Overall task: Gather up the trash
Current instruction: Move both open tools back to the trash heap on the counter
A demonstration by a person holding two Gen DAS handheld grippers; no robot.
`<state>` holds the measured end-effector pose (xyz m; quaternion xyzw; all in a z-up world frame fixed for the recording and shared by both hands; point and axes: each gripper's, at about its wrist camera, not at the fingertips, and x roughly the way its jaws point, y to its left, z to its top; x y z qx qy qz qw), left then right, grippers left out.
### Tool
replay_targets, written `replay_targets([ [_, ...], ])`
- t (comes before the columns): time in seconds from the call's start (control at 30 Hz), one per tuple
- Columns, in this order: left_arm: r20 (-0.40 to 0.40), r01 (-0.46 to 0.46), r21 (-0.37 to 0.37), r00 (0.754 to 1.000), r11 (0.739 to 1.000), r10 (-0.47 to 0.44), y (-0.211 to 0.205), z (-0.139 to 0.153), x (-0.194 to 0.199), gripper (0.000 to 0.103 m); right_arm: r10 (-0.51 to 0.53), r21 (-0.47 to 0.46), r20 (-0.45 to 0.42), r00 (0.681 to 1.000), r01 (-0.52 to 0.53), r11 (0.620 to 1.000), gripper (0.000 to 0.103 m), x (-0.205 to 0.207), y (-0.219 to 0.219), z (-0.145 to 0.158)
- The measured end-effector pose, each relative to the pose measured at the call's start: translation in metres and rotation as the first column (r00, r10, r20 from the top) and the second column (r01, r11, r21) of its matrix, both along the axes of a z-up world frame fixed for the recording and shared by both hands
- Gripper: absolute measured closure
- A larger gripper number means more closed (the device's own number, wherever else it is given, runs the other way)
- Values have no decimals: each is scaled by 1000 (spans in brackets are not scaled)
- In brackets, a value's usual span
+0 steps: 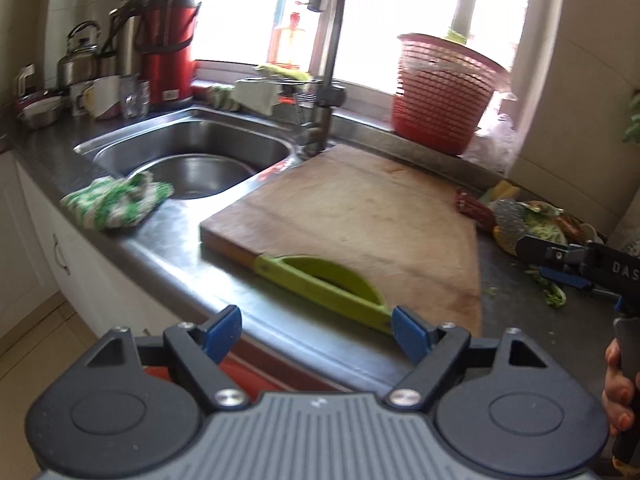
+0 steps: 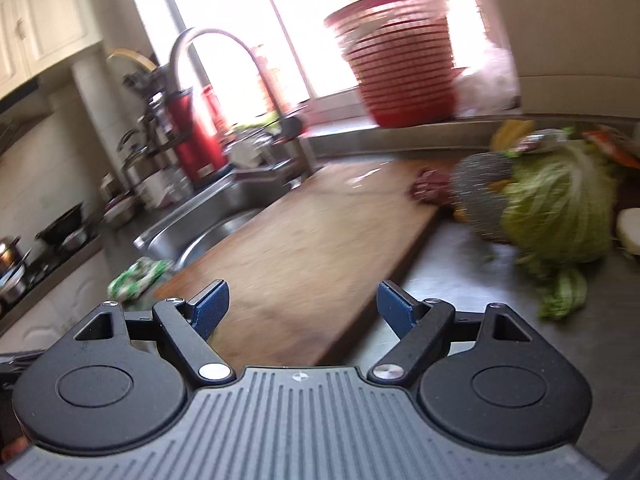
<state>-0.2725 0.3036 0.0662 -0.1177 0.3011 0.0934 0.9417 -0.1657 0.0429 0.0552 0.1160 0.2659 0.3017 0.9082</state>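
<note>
A heap of kitchen scraps (image 2: 560,208) lies on the counter right of the wooden cutting board (image 2: 304,240): cabbage leaves, a silvery wrapper (image 2: 482,188), a dark red wrapper (image 2: 430,190) and loose green bits (image 2: 562,294). The left wrist view shows the same heap (image 1: 528,220) past the board (image 1: 360,216). My right gripper (image 2: 302,306) is open and empty over the board's near end; it also shows at the right edge (image 1: 560,268), close to the scraps, held by a hand (image 1: 618,384). Open and empty too, my left gripper (image 1: 316,334) hangs at the counter's front edge.
A green-handled tool (image 1: 324,284) lies along the board's near edge. A red mesh basket (image 1: 440,92) stands on the sill. The sink (image 1: 192,156) with its tap (image 1: 328,52) is left, a green-white cloth (image 1: 116,200) at its rim. A red thermos (image 1: 168,36), kettle and cups crowd the back left.
</note>
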Motion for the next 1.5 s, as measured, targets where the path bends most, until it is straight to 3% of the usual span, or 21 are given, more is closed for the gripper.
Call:
replay_targets([
  [0.37, 1, 88, 29, 996, 996, -89, -48, 12, 18, 21, -213, 34, 24, 977, 212, 977, 2, 0, -95, -10],
  [0.87, -10, 163, 58, 987, 985, -162, -108, 22, 43, 21, -405, 51, 51, 913, 403, 914, 2, 27, -175, -19],
  [1.0, -8, 171, 71, 985, 983, -170, -121, 26, 50, 21, -411, 86, 56, 910, 405, 910, 2, 40, -182, -16],
  [1.2, -12, 177, 79, 984, 981, -176, -138, 28, 61, 21, -355, 188, 60, 933, 339, 922, 3, 74, -170, -9],
  [1.5, 9, 156, 70, 988, 985, -157, -151, 31, 85, 21, -330, 169, 77, 941, 314, 934, 3, 138, -132, -13],
])
